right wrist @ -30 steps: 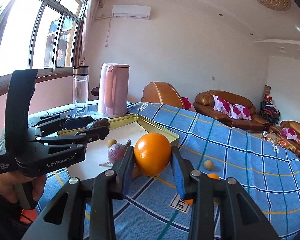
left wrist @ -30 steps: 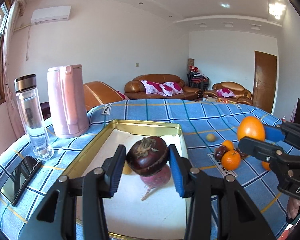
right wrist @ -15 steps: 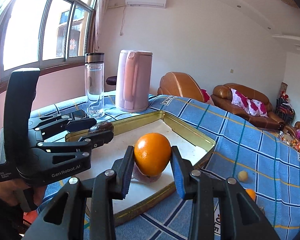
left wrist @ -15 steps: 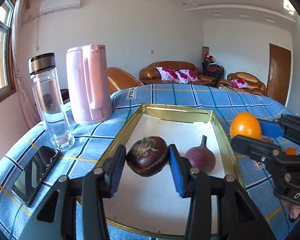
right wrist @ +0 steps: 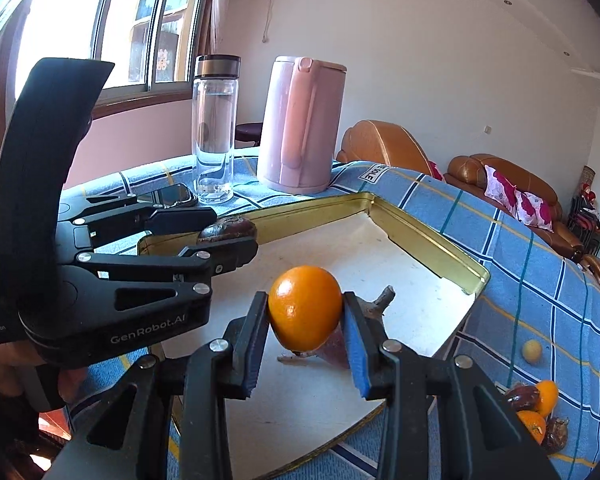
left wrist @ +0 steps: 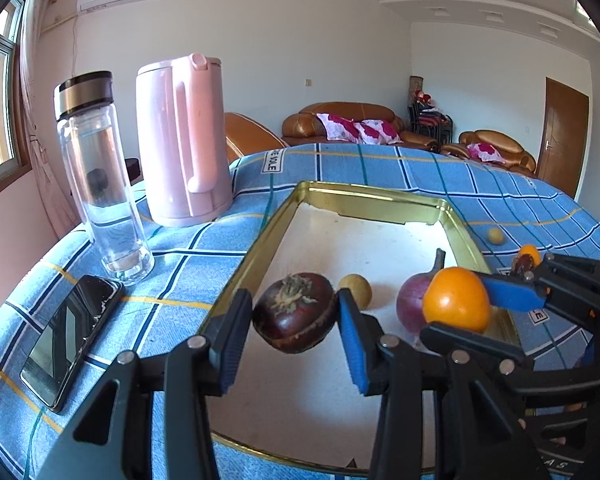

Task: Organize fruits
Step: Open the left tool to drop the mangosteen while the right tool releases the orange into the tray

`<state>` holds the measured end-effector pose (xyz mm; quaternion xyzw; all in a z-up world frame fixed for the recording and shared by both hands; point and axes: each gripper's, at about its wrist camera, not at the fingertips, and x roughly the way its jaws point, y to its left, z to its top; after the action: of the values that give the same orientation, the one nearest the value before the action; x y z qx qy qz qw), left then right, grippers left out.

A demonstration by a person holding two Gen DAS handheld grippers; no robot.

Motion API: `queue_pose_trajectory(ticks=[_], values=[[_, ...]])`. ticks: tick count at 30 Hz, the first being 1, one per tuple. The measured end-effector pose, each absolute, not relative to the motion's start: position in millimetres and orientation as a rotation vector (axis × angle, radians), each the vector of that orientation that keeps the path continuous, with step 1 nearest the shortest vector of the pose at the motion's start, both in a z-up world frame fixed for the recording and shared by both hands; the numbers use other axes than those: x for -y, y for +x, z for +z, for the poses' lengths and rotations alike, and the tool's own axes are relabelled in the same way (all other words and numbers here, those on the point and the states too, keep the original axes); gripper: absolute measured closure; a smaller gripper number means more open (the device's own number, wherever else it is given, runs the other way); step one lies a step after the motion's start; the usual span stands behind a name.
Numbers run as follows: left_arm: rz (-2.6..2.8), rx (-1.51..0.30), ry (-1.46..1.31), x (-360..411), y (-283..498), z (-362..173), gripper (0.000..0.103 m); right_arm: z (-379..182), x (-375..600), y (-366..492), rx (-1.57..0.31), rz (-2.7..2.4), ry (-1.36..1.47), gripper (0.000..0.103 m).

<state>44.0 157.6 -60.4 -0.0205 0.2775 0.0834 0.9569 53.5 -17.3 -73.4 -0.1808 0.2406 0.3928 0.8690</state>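
We carry two fruits over the tray, one in each hand-held gripper.

Our left hand-held gripper (left wrist: 296, 320) pinches a dark mangosteen (left wrist: 294, 312) at lower centre of the left view, hanging above the white floor of the tray (left wrist: 284, 216). Our right hand-held gripper (right wrist: 305, 320) pinches an orange (right wrist: 305, 307) at centre of the right view, right over a purple root (right wrist: 336, 344) lying in the tray. A small yellow fruit (left wrist: 355, 290) sits just behind the mangosteen. More fruits (right wrist: 536, 408) wait on the surface (right wrist: 540, 280) at lower right. We judge the risks so: round skins may slip from flat pads; an orange let go here would land on the root and roll; the two hand-held grippers hang close and could knock each other.
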Motion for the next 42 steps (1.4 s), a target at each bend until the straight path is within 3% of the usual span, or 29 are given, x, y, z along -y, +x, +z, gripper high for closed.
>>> queue_pose_trajectory(ticks=[27, 29, 33, 35, 37, 42], values=[[0.194, -0.645, -0.05, -163.4, 54.3, -74.9, 0.057, -84.8, 2.0, 55.2, -0.553, 0.831, -0.446, 0.064], [0.206, -0.632, -0.049, -162.4, 52.6, -74.1, 0.05, -84.2, 2.5, 54.2, -0.547, 0.831, -0.447, 0.062], [0.214, -0.62, -0.051, -162.5, 50.7, -73.8, 0.047, -83.2, 4.5, 54.6, -0.539, 0.807, -0.44, 0.053], [0.228, -0.613, -0.058, -164.2, 49.4, -73.3, 0.037, -82.4, 6.3, 55.2, -0.534, 0.789, -0.437, 0.049], [0.222, -0.603, -0.071, -165.1, 47.5, -71.3, 0.032, -81.1, 10.4, 55.0, -0.525, 0.768, -0.432, 0.038], [0.223, -0.553, -0.052, -152.7, 39.4, -59.9, 0.014, -75.5, 28.1, 49.9, -0.482, 0.723, -0.423, 0.034]])
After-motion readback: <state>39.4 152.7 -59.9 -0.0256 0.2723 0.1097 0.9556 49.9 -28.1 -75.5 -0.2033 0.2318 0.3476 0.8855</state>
